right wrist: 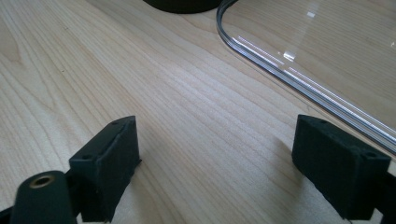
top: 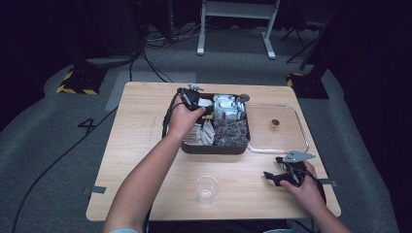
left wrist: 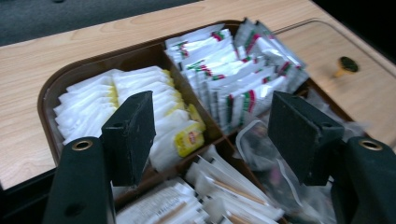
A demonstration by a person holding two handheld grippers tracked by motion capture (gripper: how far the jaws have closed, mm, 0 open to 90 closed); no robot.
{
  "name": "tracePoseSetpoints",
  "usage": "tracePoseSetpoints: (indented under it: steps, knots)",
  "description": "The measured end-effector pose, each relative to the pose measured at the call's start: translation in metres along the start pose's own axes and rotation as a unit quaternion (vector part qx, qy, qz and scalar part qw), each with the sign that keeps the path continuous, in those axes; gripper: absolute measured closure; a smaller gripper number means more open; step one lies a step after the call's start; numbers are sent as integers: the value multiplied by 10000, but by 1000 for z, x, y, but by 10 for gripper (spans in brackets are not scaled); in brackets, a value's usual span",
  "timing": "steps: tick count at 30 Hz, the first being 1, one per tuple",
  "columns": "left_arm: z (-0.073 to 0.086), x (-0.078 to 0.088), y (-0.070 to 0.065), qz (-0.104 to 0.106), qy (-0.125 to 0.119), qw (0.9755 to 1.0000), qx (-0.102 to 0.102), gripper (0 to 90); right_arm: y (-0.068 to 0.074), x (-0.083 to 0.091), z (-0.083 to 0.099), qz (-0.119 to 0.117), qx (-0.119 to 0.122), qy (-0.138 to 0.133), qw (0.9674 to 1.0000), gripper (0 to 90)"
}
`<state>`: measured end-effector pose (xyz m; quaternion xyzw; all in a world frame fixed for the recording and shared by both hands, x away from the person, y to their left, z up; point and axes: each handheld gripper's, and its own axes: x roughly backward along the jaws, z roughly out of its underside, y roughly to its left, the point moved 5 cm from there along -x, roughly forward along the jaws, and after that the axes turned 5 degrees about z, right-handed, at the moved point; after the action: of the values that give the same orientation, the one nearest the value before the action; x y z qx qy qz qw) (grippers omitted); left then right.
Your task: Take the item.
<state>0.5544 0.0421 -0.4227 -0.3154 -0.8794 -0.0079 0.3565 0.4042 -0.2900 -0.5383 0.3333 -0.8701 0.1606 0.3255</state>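
Hovering over tray [left wrist: 46, 88] tea bags [left wrist: 140, 100]: left gripper [left wrist: 212, 140], jaws apart; right gripper [right wrist: 215, 158] likewise, on table [right wrist: 187, 116].

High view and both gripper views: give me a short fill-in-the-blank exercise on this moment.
1. The left gripper hovers over the brown ___, jaws open.
2. The right gripper sits low over the bare table, its jaws ___.
3. The clear cup stands ___ on the table.

Missing words: tray; open; upright
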Motion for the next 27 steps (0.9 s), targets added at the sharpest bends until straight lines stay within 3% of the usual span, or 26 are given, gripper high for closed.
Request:
tracePoseSetpoints:
  steps: [4, 14, 22, 27]
  knots:
    - [2, -17, 12, -268, 241, 9993, -134, 333, 0, 0, 0, 3, 1, -1, 10000, 151]
    - [10, -41, 26, -185, 543, 9983, 73, 356, 0, 0, 0, -1, -1, -3, 10000, 151]
    - [18, -54, 28, -74, 839, 9962, 213, 479, 0, 0, 0, 2, 1, -2, 10000, 151]
    - [21, -58, 32, -115, 981, 9950, 144, 570, 0, 0, 0, 3, 2, -3, 10000, 151]
